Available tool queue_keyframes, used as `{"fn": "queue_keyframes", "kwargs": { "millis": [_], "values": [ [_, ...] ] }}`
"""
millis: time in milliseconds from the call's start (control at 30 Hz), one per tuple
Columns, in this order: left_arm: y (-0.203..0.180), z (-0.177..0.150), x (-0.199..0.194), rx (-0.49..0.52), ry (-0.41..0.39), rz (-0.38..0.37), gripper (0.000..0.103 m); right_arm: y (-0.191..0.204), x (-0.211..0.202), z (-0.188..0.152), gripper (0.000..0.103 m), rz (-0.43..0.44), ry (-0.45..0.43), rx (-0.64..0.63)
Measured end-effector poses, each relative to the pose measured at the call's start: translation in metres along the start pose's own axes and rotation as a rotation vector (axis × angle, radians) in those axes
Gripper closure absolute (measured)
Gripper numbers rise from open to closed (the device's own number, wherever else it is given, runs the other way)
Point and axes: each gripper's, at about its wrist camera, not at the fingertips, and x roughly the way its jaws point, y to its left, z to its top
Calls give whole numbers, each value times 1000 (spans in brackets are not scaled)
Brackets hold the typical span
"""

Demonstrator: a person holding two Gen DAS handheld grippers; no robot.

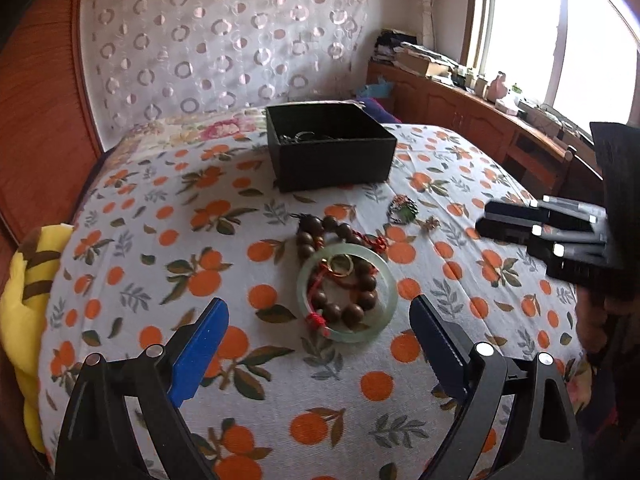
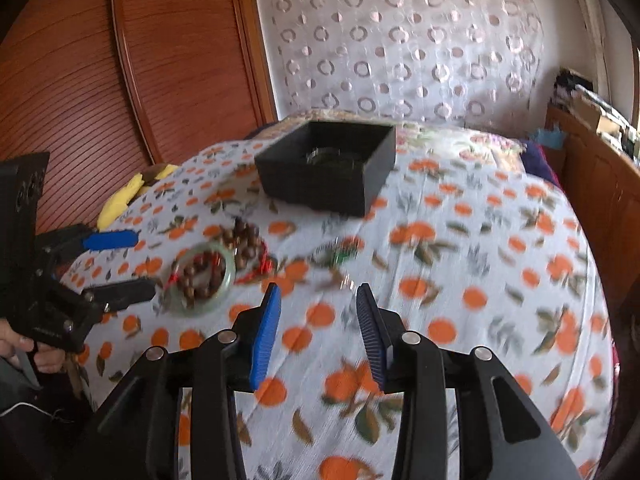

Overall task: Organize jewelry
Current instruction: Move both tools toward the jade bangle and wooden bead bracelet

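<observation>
Both tongs (image 1: 319, 316) (image 2: 318, 300) agape above jewelry (image 1: 344, 286)

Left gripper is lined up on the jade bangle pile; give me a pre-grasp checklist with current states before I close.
1. Left gripper open wide enough for the jade bangle: ok.
2. Bangle between the fingers: not ok, it lies ahead of the tips.
3. Bangle free of other pieces: not ok, wooden bead bracelet and gold ring lie on it.
4. Black box open on top: ok.
5. Right gripper empty: ok.
6. Right view sharp: not ok, blurred.
</observation>
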Motion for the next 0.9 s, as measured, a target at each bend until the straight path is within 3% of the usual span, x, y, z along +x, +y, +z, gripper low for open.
{"fn": "queue_keyframes", "kwargs": {
  "millis": [400,667,733,900],
  "values": [
    [-22,7,48,81,97,29,15,4,-2,-24,61,-11,-7,15],
    [-26,10,59,111,107,67,15,9,-4,-25,61,-34,-23,-12],
    [-26,10,56,105,103,46,34,9,-3,-25,61,-41,-23,-13],
    [-19,3,36,51,62,25,34,14,0,-26,61,-55,-12,-39]
  ]
}}
